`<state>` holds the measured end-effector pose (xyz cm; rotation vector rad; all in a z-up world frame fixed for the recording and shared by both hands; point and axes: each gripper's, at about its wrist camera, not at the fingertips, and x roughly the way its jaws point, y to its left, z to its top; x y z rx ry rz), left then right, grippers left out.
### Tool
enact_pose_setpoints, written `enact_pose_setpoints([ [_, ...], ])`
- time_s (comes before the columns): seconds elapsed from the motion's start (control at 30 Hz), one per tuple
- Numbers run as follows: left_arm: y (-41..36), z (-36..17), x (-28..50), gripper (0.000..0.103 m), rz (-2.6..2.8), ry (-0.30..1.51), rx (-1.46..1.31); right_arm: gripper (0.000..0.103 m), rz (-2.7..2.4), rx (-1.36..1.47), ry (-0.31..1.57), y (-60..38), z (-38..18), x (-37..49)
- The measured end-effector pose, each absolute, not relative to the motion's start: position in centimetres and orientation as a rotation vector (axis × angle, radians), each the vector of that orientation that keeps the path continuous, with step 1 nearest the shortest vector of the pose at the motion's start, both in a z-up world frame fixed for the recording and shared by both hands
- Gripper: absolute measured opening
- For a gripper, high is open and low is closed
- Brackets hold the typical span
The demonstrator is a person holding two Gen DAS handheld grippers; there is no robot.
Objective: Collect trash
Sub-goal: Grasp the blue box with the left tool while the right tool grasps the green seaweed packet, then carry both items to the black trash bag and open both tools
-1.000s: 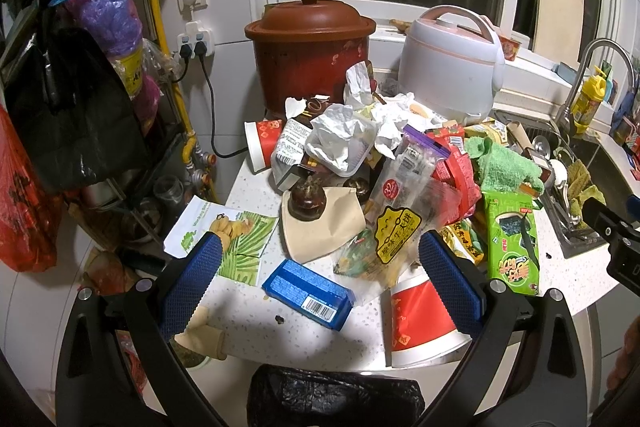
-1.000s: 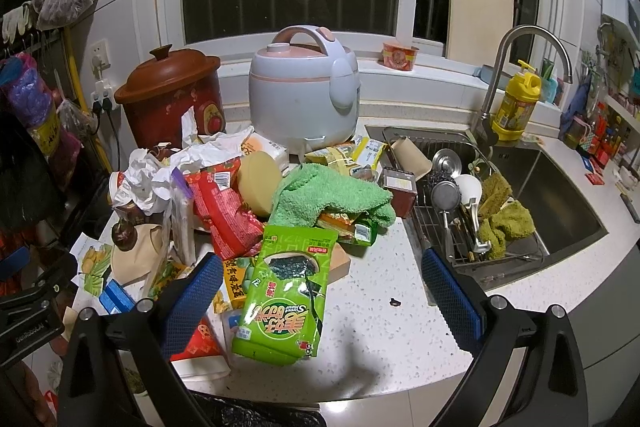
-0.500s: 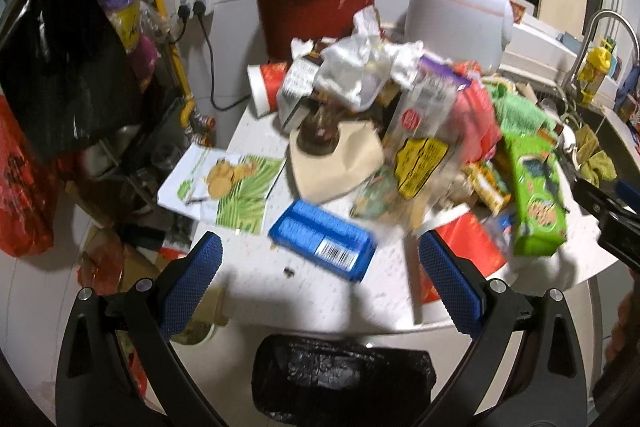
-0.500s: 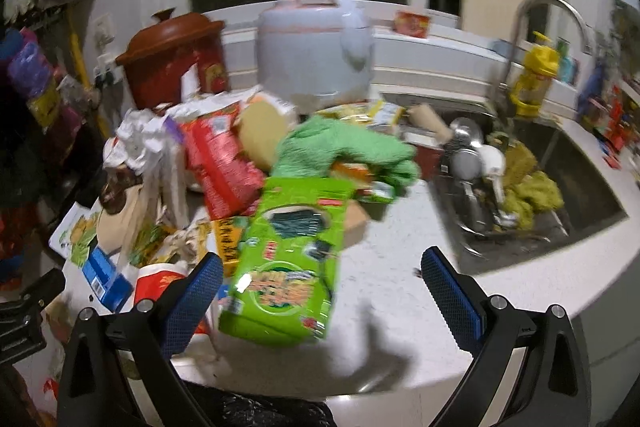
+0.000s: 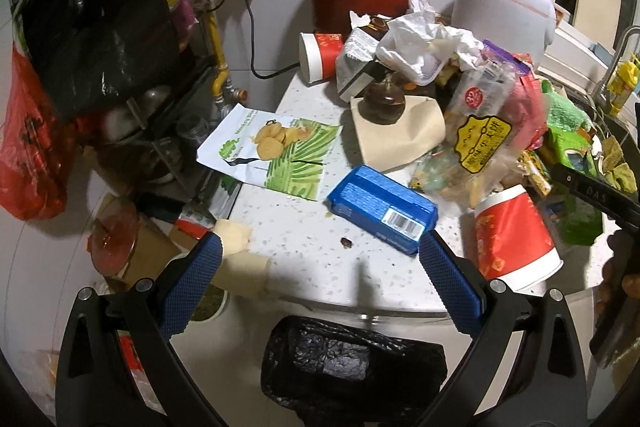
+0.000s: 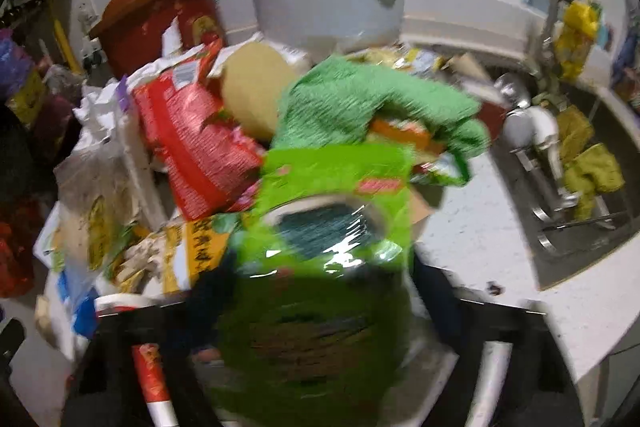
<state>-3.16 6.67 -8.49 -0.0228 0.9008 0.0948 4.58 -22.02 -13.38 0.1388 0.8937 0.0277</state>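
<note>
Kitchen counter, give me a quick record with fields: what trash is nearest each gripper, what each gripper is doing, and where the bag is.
surface: white speckled counter, piled with wrappers
left gripper: open, empty, above the counter's front edge
nearest to left gripper: blue packet, lying flat
right gripper: jaws have just been closing around the green snack bag; picture too blurred to tell whether the pads press on it
also near: red paper cup on its side
bin bag: black bag below the counter edge
</note>
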Motion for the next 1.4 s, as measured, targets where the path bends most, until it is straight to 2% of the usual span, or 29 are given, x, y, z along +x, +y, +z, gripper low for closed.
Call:
enact_pose_setpoints([
  [0.2,6.0,-9.0,-2.4,0.096,0.040,0.874,0.018,0.060,0.037,0.153,0.824,-22.7,-11.4,2.8],
  [0.67,3.0,-14.0,2.8,0.096,-0.146,0.835,0.212,0.061,0.118,0.232,0.801,-24.1,-7.6,-1.3],
  [0.77,3.0,-14.9,3.5,0.096,-0.203,0.859,0.211,0.062,0.129,0.229,0.802,-23.7,-7.5,-1.6],
  [0.87,3.8,-15.3,3.7,0.092,-0.252,0.860,0.151,0.062,0.133,0.222,0.807,-23.4,-7.6,-1.6],
  [0.9,4.0,-15.2,3.7,0.085,-0.261,0.861,0.130,0.062,0.134,0.223,0.810,-23.3,-7.6,-1.6],
  [0.97,4.3,-14.9,3.5,0.080,-0.276,0.845,0.119,0.062,0.136,0.223,0.813,-23.2,-7.7,-1.6],
  [1.27,6.3,-12.4,0.9,0.079,-0.370,0.835,-0.034,0.062,0.233,0.203,0.818,-21.2,-6.6,-2.8],
  [1.4,7.3,-9.9,-3.1,0.079,-0.413,0.794,-0.033,0.062,0.398,0.127,0.805,-18.9,-4.7,-5.6],
])
